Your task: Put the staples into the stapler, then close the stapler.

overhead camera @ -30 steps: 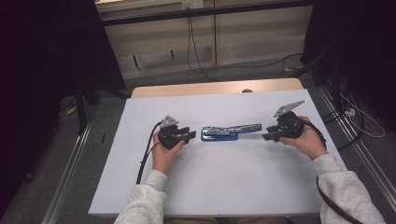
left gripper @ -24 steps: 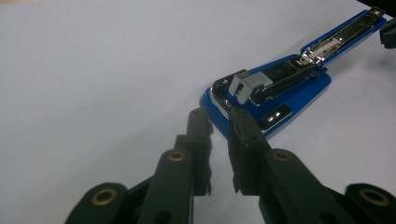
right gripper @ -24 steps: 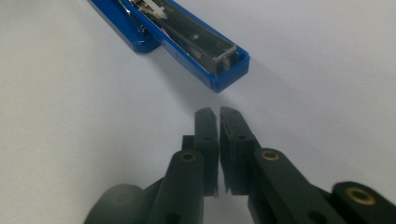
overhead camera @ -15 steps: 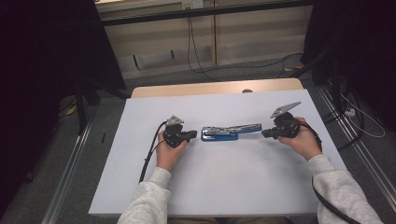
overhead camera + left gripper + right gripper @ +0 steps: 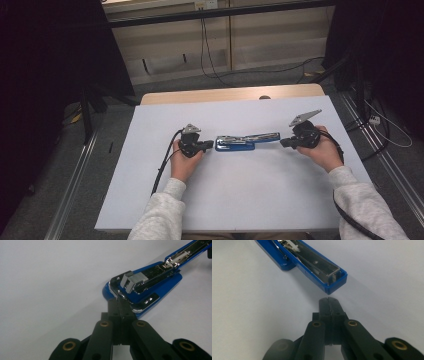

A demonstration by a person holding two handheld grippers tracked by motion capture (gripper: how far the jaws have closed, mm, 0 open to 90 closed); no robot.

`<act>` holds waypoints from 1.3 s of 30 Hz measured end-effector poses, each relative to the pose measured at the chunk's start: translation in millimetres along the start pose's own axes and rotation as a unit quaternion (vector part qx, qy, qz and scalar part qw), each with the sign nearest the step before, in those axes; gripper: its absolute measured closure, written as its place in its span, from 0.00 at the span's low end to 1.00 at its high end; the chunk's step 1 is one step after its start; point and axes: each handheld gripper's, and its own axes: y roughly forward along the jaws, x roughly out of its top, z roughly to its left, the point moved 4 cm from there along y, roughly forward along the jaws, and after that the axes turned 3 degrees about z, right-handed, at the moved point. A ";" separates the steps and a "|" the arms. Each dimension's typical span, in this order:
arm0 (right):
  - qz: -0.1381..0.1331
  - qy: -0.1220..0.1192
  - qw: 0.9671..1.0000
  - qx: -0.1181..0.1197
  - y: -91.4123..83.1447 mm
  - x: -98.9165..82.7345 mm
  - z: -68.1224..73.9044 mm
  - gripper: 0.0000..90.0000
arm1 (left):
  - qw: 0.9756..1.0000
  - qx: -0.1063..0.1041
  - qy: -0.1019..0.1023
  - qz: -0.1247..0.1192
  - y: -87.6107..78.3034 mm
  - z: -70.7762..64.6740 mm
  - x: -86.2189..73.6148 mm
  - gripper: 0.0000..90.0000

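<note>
Both grippers, left (image 5: 206,145) and right (image 5: 285,143), jaws together, flank the opened stapler (image 5: 246,141); left seems touching. Next probably calls for pushing it closed.

Stapler (image 5: 150,282) far end cut off by the frame's edge

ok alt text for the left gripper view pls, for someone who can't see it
The left gripper, its two black jaws shut together with nothing between them, points at the hinge end of a blue and chrome stapler lying opened out flat on a white table. The jaw tips sit right at the stapler's rounded blue edge; actual contact is unclear.
</note>
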 end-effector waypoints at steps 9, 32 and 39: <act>-0.008 0.008 1.000 0.001 2.4 2.3 -3.8 1.00 | 1.000 -0.001 0.009 0.014 7.2 -2.1 2.5 1.00; -0.031 0.008 0.999 0.003 0.7 7.6 -2.9 1.00 | 1.000 0.010 0.014 0.019 9.0 -2.8 2.7 1.00; -0.032 0.001 0.999 0.012 3.8 9.9 1.5 0.99 | 1.000 0.012 0.014 0.019 8.5 -2.1 2.7 0.98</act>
